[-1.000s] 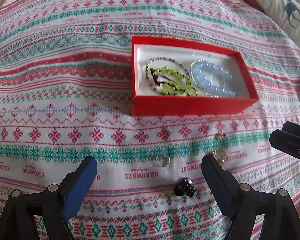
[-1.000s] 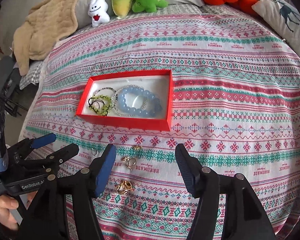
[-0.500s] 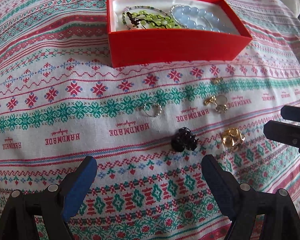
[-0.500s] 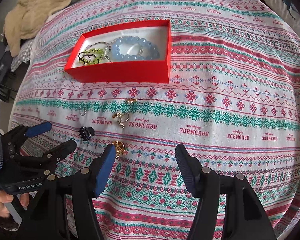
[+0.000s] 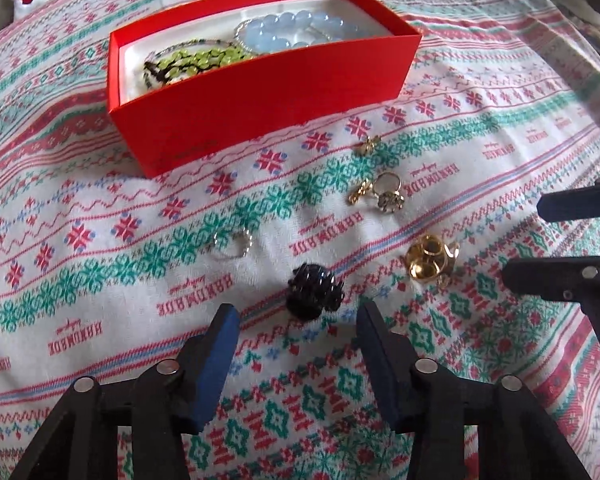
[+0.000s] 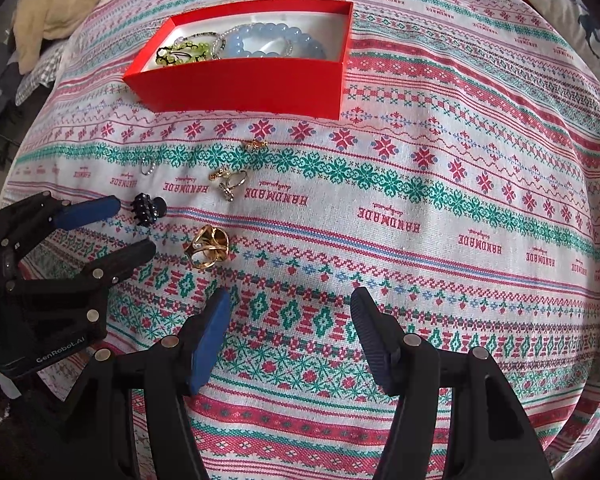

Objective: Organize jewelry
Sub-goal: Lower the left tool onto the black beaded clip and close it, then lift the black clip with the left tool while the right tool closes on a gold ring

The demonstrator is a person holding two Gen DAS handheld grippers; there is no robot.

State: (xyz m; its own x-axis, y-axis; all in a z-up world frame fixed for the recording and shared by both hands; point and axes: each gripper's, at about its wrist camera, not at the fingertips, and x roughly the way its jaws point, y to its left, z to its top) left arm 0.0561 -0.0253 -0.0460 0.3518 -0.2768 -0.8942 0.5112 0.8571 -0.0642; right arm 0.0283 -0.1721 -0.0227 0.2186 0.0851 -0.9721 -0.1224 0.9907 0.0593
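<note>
Item: black beaded ring (image 5: 313, 295), on the patterned cloth (image 5: 100, 280), short of the red box (image 5: 260, 92). It lay dead ahead of my left gripper (image 5: 298, 322), just beyond its half-spread, empty tips. My right gripper (image 6: 290, 312), wide, empty, stood farther off, nearer the gold ring cluster (image 6: 209, 246).

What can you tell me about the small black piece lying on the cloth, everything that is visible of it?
The black piece is small, glossy and dark, with a bumpy, beaded-looking top; in the right wrist view short prongs show on it, like a little claw clip. It lies loose on the patterned cloth, apart from the silver ring and the gold ring cluster. The left gripper is open just before it, not touching.
</note>
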